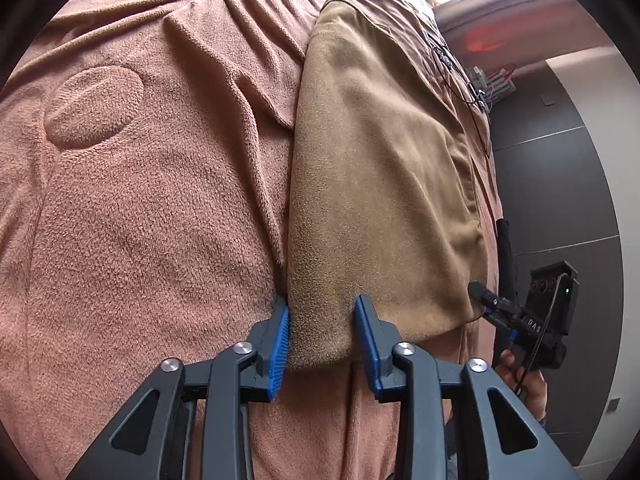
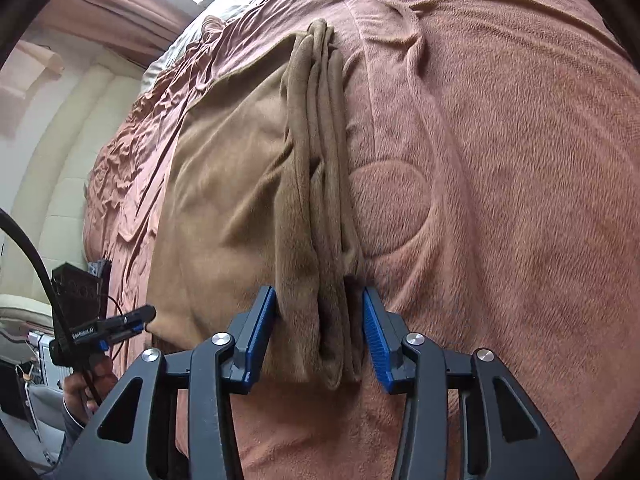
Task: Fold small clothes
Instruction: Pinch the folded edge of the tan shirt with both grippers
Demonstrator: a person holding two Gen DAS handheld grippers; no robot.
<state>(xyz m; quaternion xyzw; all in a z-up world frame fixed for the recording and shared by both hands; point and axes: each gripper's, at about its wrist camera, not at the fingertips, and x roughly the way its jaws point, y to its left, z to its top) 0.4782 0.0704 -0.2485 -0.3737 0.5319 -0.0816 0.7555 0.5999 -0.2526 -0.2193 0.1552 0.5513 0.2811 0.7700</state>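
Right, tan fleece garment [image 1: 372, 184] lies on the bed, on a pink-brown fleece blanket [image 1: 152, 208], near the edge closest to the person. Looks partly folded: one long side is a stack of several layers [image 2: 324, 184], the other a single flat panel.

Handling, my read: light, soft, floppy, zero stiffness. Layers will slide over each other and the pile will drag on the blanket. Best hold is at the two near corners, taking all layers at once, then lift evenly so the stack doesn't fan out.

Left tool [image 1: 320, 320]: blue pads straddle the near corner of the flat side. One pad [image 1: 280, 332] sits against the cloth edge, the other [image 1: 366, 328] is dug into the pile. Not fully pinched as far as I can see.

Right tool [image 2: 320, 320]: jaws spread around the layered edge. Left pad [image 2: 260, 328] touches the cloth, right pad [image 2: 376, 344] stands clear with a gap. Not gripping yet.

Each tool shows in the other's view, hand [image 1: 524, 380] on the grip. Cables [image 1: 460, 76] lie on the far part of the bed, well apart from the garment.
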